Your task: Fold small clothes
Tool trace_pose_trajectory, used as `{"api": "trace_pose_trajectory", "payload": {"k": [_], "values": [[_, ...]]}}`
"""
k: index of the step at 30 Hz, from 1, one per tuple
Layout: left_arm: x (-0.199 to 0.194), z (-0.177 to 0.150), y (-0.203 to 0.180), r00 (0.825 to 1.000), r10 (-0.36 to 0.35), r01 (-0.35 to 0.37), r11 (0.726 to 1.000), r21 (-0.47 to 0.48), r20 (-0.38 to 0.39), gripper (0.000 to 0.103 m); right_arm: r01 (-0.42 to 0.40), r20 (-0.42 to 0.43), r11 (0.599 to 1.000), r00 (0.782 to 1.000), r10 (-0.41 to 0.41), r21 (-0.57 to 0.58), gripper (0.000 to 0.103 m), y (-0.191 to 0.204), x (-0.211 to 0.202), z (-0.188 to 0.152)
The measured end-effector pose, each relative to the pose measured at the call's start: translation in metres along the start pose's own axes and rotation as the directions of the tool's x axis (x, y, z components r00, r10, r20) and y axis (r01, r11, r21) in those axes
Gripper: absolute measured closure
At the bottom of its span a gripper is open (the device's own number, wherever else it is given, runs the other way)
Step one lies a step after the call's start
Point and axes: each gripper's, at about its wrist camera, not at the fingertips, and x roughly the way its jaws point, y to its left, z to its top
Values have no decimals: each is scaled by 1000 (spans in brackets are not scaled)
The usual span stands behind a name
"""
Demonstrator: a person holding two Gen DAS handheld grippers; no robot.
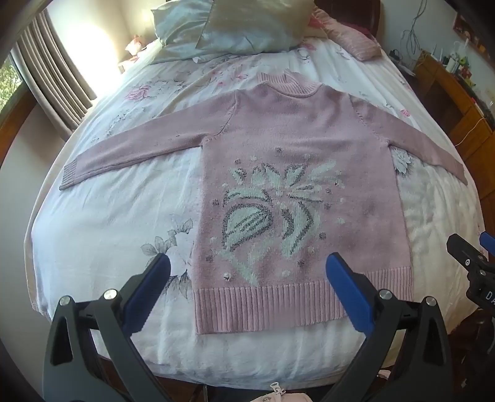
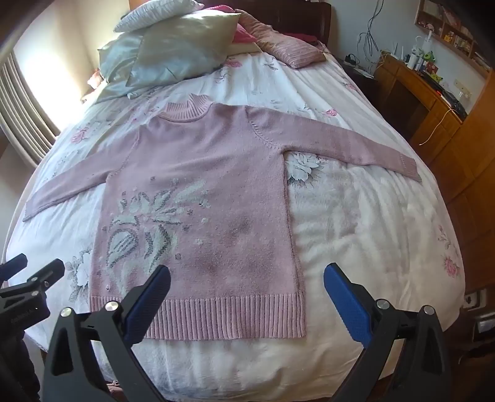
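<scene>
1. A pink sweater [image 1: 297, 173] lies flat and face up on the bed [image 1: 117, 216], filling the middle of the left wrist view; in the right wrist view it sits left of centre.
2. Both sleeves are spread out sideways. One cuff [image 1: 69, 176] reaches the left of the frame in the left view; the other cuff [image 2: 408, 168] reaches the right of the frame in the right view.
3. The ribbed collar [image 1: 286, 83] points to the top of the frame, toward the pillows [image 1: 222, 27]. The ribbed hem [image 1: 297, 304] lies at the bottom, nearest the grippers.
4. A pale leaf pattern [image 1: 266, 213] covers the lower chest (with small bobbles dotted around it).
5. The left gripper [image 1: 247, 284] hovers over the hem, its blue pads spread wide, holding nothing. One pad is over the bedspread at lower left, the other over the hem.
6. The right gripper [image 2: 247, 293] is likewise spread wide and empty above the hem's right corner. It also shows at the right edge of the left view.
7. A wooden desk [image 2: 433, 102] with clutter stands at the upper right; curtains [image 1: 52, 74] hang at the upper left.
</scene>
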Motion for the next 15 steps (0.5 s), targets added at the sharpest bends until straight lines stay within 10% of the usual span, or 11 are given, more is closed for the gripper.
{"api": "trace_pose_trajectory", "payload": {"k": [15], "values": [[-9, -2, 5, 999, -9, 10, 1000, -10, 32, 3, -14, 12, 1000, 1000, 14, 5, 4, 0, -3, -1]]}}
